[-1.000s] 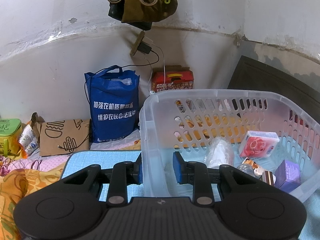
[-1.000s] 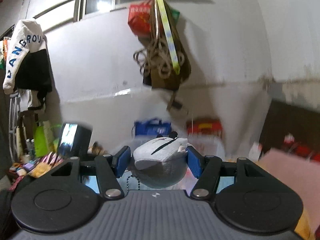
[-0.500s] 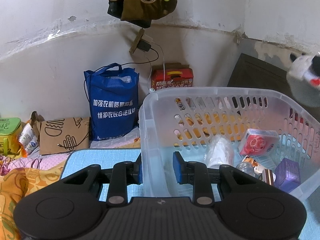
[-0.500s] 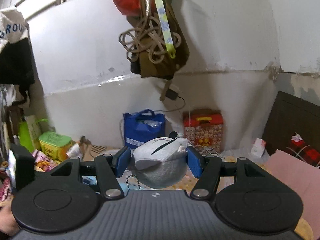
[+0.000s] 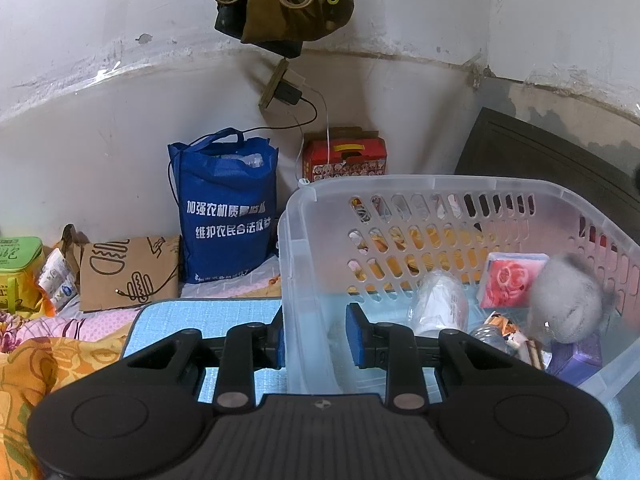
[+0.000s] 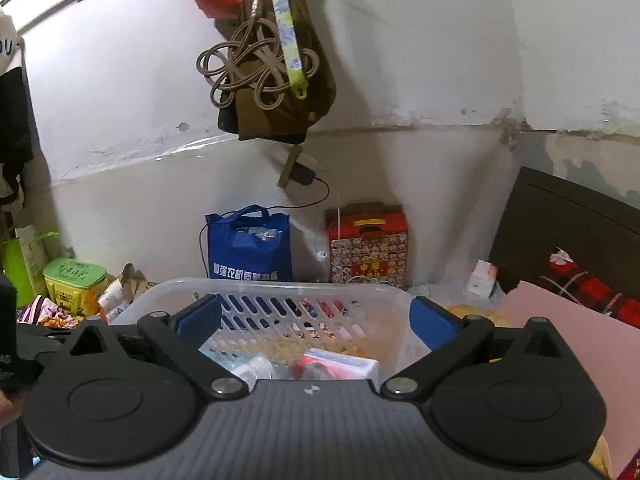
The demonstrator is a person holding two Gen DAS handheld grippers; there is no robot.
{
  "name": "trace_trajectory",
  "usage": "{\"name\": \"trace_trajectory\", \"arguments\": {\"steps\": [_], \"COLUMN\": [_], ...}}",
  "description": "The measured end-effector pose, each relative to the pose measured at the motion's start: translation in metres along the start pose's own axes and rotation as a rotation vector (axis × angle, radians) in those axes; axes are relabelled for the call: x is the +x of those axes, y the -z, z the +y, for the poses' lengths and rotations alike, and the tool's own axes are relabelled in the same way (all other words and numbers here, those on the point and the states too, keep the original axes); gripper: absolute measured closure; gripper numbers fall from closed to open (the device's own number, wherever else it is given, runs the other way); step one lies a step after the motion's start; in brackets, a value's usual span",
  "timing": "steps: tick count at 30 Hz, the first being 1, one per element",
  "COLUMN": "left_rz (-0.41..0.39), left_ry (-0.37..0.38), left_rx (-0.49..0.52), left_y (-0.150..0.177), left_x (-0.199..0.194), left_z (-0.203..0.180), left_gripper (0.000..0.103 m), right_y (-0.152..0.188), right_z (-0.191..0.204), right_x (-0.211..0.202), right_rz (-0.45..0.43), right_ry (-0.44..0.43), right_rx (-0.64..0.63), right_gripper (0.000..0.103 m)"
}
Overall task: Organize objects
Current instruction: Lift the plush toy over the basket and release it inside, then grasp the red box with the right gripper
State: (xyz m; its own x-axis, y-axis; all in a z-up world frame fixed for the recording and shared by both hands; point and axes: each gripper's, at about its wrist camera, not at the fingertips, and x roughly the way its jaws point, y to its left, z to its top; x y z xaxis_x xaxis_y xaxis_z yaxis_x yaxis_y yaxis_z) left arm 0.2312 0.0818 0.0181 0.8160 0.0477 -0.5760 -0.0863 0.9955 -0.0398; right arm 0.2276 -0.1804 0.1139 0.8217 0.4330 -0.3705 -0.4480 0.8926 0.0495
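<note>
A clear plastic basket (image 5: 440, 181) stands on a light blue mat (image 5: 200, 320). My left gripper (image 5: 317, 339) is shut on the basket's near left wall, one pad outside and one inside. A grey plush toy (image 5: 565, 305), blurred, sits at the basket's right side on top of a purple box (image 5: 576, 360), next to a red-pink packet (image 5: 510, 280) and a white wrapped bundle (image 5: 440, 304). In the right wrist view my right gripper (image 6: 316, 317) hovers over the basket (image 6: 280, 285). Its jaws are opening wide with nothing between them.
Against the wall stand a blue tote bag (image 5: 228, 216) and a red carton (image 5: 344, 156). A brown paper bag (image 5: 128, 272) and a green box (image 5: 20, 264) lie at the left. A dark headboard (image 5: 540, 160) is at the right. A rope-tied bag (image 5: 280, 0) hangs overhead.
My right gripper swung over the basket and opened, letting go of the grey plush toy, which now lies in the basket. The left gripper kept still on the basket wall.
</note>
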Motion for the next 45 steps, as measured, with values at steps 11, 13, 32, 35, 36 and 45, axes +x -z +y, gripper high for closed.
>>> {"name": "trace_trajectory", "arguments": {"steps": [11, 13, 32, 35, 36, 45], "left_rz": [-0.006, -0.006, -0.007, -0.011, -0.012, -0.016], "left_ry": [0.0, 0.0, 0.003, 0.001, 0.002, 0.0], "left_rx": [0.003, 0.003, 0.006, 0.004, 0.004, 0.003], "left_y": [0.001, 0.001, 0.0, 0.0, 0.0, 0.001], "left_x": [-0.001, -0.001, -0.001, -0.001, -0.001, -0.001], "left_z": [0.0, 0.0, -0.001, -0.002, -0.002, -0.002], "left_gripper": [0.071, 0.071, 0.071, 0.071, 0.071, 0.07], "right_y": [0.095, 0.12, 0.165, 0.168, 0.168, 0.159], "right_z": [0.036, 0.05, 0.118, 0.108, 0.105, 0.058], "right_x": [-0.064, -0.059, -0.017, -0.021, -0.024, -0.059], "right_rz": [-0.003, 0.036, 0.253, 0.224, 0.205, 0.09], "right_ry": [-0.166, -0.218, -0.375, -0.39, -0.384, -0.281], "right_rx": [0.051, 0.041, -0.15, -0.102, -0.087, 0.025], "right_gripper": [0.0, 0.0, 0.031, 0.032, 0.032, 0.032]}}
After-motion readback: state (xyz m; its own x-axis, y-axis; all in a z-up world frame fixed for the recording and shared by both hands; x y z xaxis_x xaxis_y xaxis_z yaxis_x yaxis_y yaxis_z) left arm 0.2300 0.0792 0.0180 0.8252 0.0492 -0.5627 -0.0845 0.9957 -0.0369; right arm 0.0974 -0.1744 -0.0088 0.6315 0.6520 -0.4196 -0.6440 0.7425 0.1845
